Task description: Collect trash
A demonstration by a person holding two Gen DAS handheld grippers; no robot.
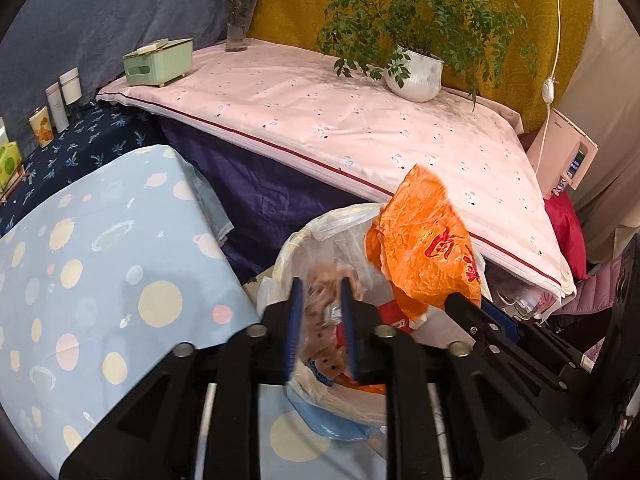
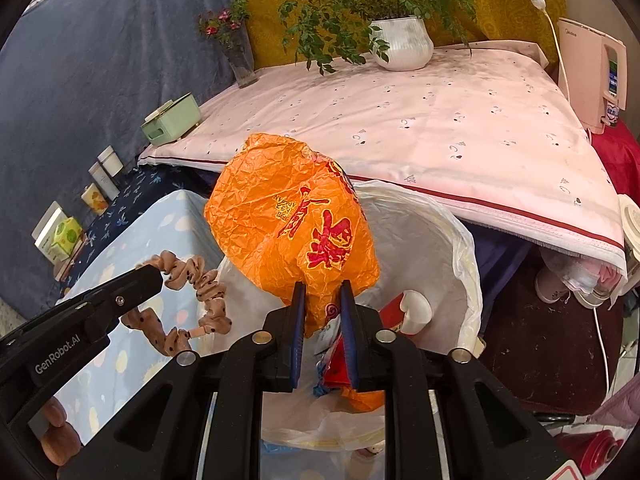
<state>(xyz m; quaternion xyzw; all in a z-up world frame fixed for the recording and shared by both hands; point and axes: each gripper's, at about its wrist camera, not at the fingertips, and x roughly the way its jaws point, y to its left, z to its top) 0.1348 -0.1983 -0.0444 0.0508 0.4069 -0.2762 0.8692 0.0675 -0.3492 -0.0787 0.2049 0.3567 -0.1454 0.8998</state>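
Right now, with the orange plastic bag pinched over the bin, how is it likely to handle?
The orange plastic bag, held by the right hand-held gripper, looks crinkled and thin, so probably floppy and light. It balloons above the fingers, so it may spring open or drift rather than drop neatly into the lined trash bin.

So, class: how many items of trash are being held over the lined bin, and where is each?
2: the orange bag in the right gripper, the spotted scrunchie in the left gripper. More trash lies in the bin.

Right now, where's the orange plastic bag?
The orange plastic bag is pinched in the right gripper, held above the lined trash bin at the pink-covered table's front edge; the left gripper holds a dotted scrunchie beside it.
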